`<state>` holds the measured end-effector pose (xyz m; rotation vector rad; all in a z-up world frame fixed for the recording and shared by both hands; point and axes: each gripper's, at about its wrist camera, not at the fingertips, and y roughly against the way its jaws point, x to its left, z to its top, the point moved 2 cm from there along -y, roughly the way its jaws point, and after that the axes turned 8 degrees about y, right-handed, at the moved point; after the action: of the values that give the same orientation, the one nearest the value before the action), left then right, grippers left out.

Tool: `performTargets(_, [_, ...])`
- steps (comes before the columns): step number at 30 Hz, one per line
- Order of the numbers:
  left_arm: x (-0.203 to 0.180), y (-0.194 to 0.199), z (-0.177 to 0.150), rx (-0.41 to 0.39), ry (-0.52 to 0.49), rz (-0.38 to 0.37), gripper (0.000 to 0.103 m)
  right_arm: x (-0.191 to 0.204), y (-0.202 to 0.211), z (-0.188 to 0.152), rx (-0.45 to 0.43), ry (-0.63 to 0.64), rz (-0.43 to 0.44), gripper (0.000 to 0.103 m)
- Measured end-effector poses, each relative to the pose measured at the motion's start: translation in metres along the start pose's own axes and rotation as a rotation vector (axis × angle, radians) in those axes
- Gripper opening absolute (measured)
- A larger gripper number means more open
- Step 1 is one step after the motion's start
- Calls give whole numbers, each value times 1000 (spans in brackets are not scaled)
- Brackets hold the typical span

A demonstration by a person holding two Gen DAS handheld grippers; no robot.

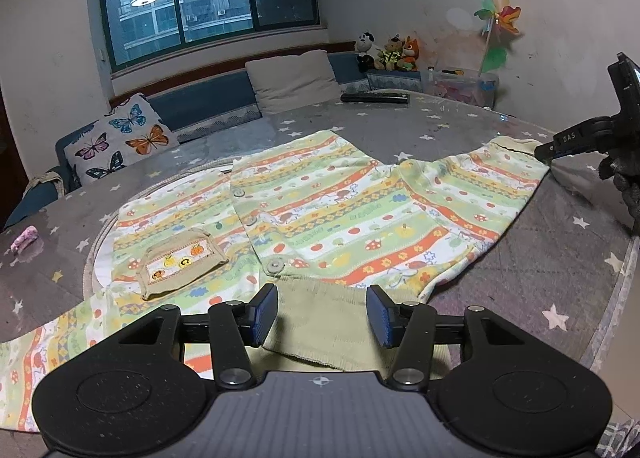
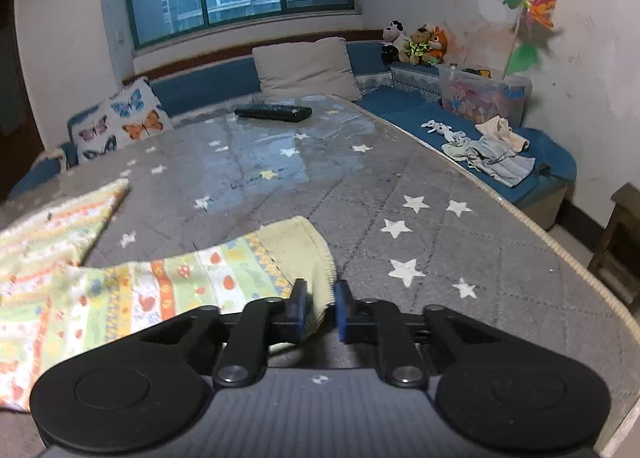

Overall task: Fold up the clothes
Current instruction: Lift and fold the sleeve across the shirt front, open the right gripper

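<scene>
One sleeve cuff near table edge

Materials and finishes, table and garment

Cardigan: soft knit cloth, printed, with ribbed cuff (slightly fuzzy). Table cover: quilted grey cloth under a glossy clear sheet. Left gripper: matt black plastic, ribbed blue pads, bright metal pivots.
</scene>
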<state>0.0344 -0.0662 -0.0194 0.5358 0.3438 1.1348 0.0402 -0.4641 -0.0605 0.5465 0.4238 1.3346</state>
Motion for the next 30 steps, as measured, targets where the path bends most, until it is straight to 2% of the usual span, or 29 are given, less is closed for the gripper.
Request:
performTargets(6, [-4, -5, 4, -8, -6, -4, 55, -5, 25, 14, -71, -62, 54, 8])
performTargets(10, [-6, -8, 2, -2, -4, -10, 55, 2, 48, 32, -119, -37, 90, 8])
performTargets(16, [0, -3, -2, -16, 21, -4, 58, 42, 81, 63, -204, 52, 200, 8])
performTargets(22, [13, 7, -5, -43, 64, 10, 61, 112, 100, 86, -247, 168, 356, 7])
performTargets(30, [29, 22, -15, -71, 110, 19, 64, 220, 94, 93, -220, 345, 528, 7])
